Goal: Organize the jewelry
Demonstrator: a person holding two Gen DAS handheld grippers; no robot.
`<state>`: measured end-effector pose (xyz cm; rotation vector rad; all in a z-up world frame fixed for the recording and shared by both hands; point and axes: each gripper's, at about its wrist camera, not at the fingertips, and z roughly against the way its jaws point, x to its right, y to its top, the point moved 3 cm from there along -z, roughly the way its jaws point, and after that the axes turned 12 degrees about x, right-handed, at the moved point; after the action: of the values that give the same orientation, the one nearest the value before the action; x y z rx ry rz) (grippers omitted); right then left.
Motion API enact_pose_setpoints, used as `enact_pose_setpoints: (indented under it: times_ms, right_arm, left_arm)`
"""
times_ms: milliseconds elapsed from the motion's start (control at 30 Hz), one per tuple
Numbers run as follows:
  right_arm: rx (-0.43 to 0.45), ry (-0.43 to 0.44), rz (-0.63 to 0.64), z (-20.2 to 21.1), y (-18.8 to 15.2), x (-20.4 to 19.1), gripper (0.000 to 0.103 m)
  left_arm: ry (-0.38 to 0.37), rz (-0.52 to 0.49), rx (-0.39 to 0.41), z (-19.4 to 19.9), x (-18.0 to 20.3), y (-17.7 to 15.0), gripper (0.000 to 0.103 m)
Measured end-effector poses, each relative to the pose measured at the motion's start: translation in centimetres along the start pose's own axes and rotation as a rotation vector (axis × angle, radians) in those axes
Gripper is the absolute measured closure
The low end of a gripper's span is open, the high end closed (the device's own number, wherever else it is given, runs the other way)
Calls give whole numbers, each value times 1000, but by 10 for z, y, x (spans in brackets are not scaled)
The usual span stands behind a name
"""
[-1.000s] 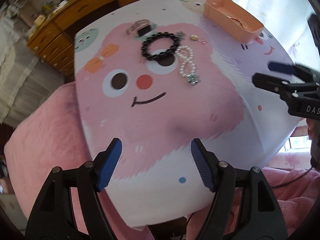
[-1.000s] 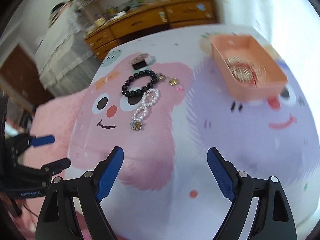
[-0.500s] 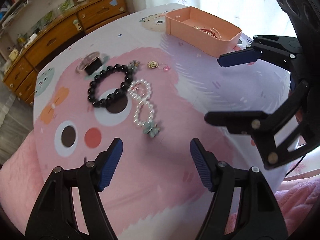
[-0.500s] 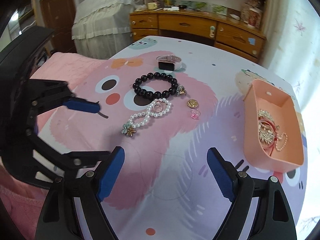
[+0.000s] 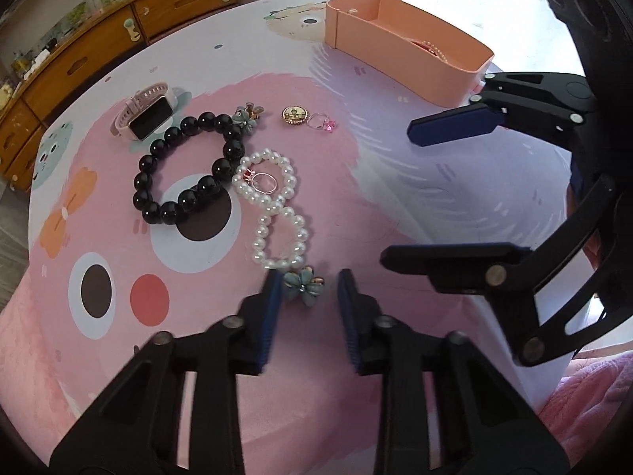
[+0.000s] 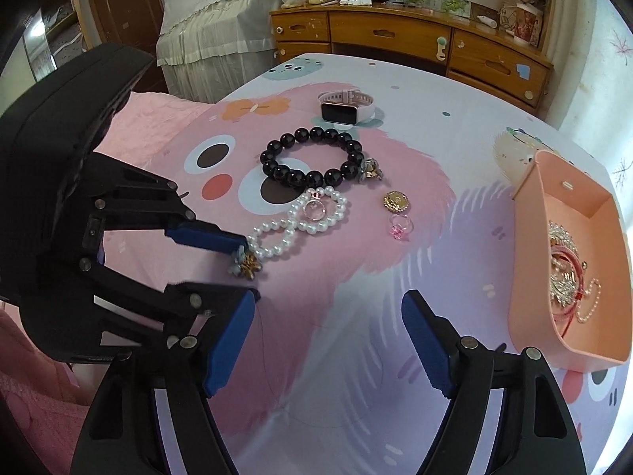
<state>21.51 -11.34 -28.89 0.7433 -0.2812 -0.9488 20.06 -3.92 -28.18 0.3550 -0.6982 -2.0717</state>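
Note:
A white pearl bracelet [image 5: 277, 213] twisted into a figure eight lies on the cartoon tablecloth, with a blue-green flower charm [image 5: 304, 285] at its near end. My left gripper [image 5: 308, 297] is open, its two blue pads on either side of the flower charm, not closed on it. A ring [image 5: 264, 182] lies inside the pearl loop. A black bead bracelet [image 5: 190, 170], a pink-strap watch [image 5: 146, 113], a gold brooch [image 5: 294, 114] and a pink ring [image 5: 322, 122] lie beyond. My right gripper [image 6: 328, 340] is open and empty above the cloth. The pink tray [image 6: 573, 269] holds several pieces.
The table [image 6: 455, 126] is round with a cartoon-print cloth. A pink blanket [image 6: 134, 126] lies off its left side. Wooden drawers [image 6: 395, 35] and a covered bed [image 6: 213, 23] stand behind. The right gripper's body [image 5: 554, 237] fills the right of the left wrist view.
My left gripper has moved forward and down to the pearl bracelet's flower charm and narrowed its opening around it. The right gripper has stayed open, shifting slightly.

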Motion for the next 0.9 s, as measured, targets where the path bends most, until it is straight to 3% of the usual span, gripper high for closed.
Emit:
enact_pose_setpoints:
  times_ms: [200, 400, 467, 567, 667, 733, 900]
  right_arm:
    - [-2, 32, -62, -15, 9, 0, 26]
    - [-32, -4, -177, -41, 19, 0, 44]
    - [-29, -14, -215, -48, 23, -3, 46]
    - [-26, -22, -196, -57, 28, -15, 51]
    - [-28, -55, -124, -64, 32, -27, 66]
    - [-32, -65, -103, -66, 33, -31, 93]
    - [-41, -40, -103, -66, 34, -31, 96]
  left_arm:
    - [-18, 56, -20, 6, -12, 0, 86]
    - [48, 129, -32, 25, -37, -8, 86]
    - [77, 161, -39, 29, -46, -12, 86]
    - [108, 215, -42, 38, -59, -19, 86]
    - [138, 256, -39, 45, -70, -24, 86]
    - [152, 274, -36, 49, -75, -26, 86]
    - [169, 288, -18, 61, -81, -27, 86]
